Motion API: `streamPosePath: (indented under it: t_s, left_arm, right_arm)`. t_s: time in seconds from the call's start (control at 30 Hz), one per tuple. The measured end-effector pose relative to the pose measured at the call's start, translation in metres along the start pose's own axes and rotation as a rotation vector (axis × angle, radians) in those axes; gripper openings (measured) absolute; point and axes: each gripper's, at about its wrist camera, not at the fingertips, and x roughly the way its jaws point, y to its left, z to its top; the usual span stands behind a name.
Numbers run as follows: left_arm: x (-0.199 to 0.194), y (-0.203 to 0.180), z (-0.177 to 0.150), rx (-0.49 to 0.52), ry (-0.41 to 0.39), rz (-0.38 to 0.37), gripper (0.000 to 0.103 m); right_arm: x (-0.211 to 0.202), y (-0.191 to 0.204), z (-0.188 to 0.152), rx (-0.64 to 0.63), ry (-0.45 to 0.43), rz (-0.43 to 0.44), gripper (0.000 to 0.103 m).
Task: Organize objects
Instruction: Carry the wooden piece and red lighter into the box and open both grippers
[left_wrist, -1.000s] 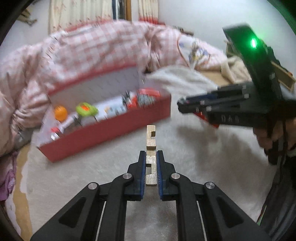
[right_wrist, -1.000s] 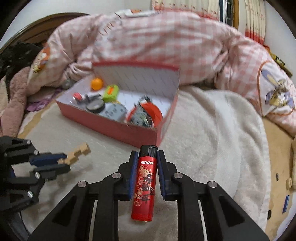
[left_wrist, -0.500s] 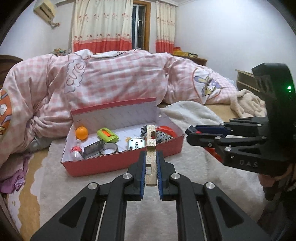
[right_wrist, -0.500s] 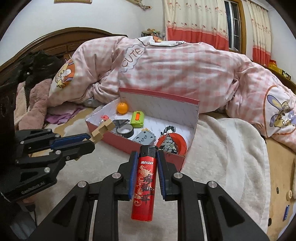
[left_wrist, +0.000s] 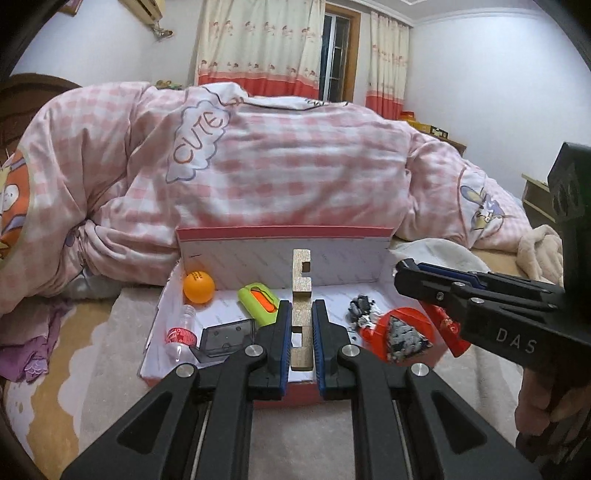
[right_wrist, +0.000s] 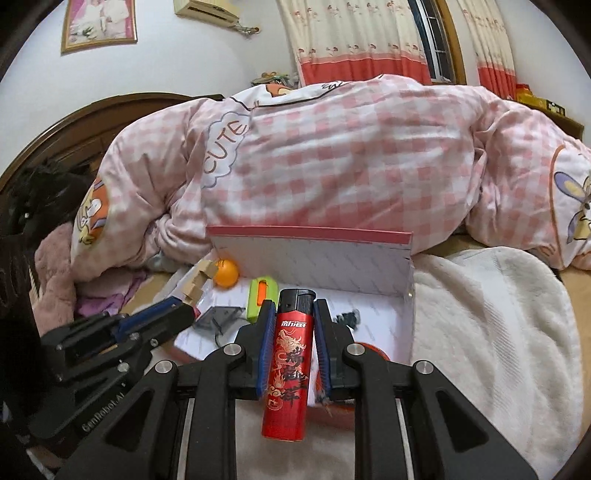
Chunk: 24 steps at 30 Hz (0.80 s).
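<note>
Now both of your loads hang above the red box (left_wrist: 280, 391). Your left gripper (left_wrist: 302, 334) has its fingers clamped on the lower part of the wooden block (left_wrist: 302, 291), which is stiff, light and notched, so hold it on its flat sides. Your right gripper (right_wrist: 293, 341) squeezes the red lighter (right_wrist: 289, 365) at mid-body; its plastic is smooth and slippery. Inside the box lie an orange ball (left_wrist: 198, 287) and a green case (left_wrist: 258, 300).
</note>
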Motion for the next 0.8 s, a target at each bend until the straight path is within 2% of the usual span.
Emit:
streamPosePath:
  t_s: [0.33,0.57,0.8]
  left_arm:
    - [0.026,0.007,-0.013,0.035,0.066,0.044,0.01]
    - [0.046,0.009,-0.023,0.047,0.128,0.056,0.01]
    - [0.047,0.007,-0.025,0.055,0.132,0.054,0.01]
  right_arm:
    - [0.029,0.009,-0.01,-0.09,-0.016,-0.018,0.022]
    - [0.062,0.01,-0.026,-0.12,0.08,-0.029,0.022]
    - [0.065,0.009,-0.029,-0.117,0.105,-0.029,0.022]
